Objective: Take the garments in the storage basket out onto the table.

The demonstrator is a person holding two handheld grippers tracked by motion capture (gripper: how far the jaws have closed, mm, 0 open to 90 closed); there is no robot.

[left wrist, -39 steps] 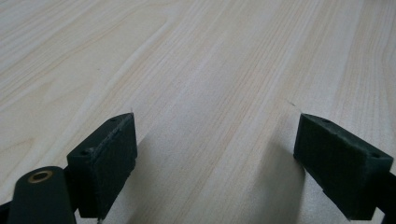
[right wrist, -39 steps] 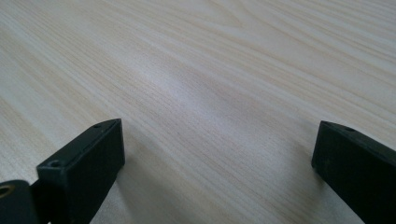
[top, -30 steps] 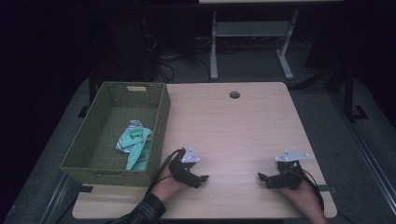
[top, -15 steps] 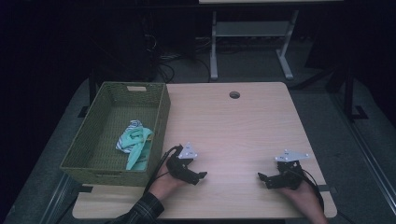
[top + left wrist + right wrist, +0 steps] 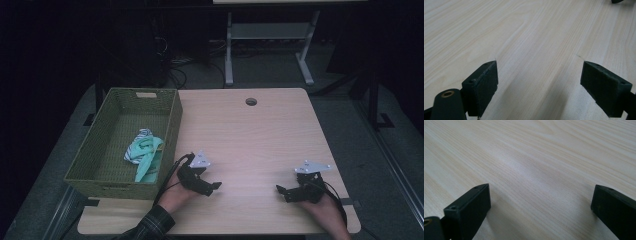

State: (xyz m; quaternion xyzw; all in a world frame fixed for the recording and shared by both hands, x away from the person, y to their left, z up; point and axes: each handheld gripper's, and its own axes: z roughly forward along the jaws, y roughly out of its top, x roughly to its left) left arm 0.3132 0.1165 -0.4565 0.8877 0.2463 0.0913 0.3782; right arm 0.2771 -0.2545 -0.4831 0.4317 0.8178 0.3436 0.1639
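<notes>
Left gripper [image 5: 214,186] and right gripper [image 5: 280,190] low on the tabletop [image 5: 260,135] near its front edge, jaws apart, bare wood between, green basket [image 5: 172,125] at left edge holding teal cloth [image 5: 144,152], no readable writing

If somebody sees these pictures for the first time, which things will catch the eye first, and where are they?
The eye goes first to the green woven rectangular basket at the left edge of the light wooden table, with a crumpled teal and white cloth lying inside it. Next come the two black tools near the front edge, the left tool close beside the basket and the right tool towards the right side, both with jaws open and empty.
</notes>
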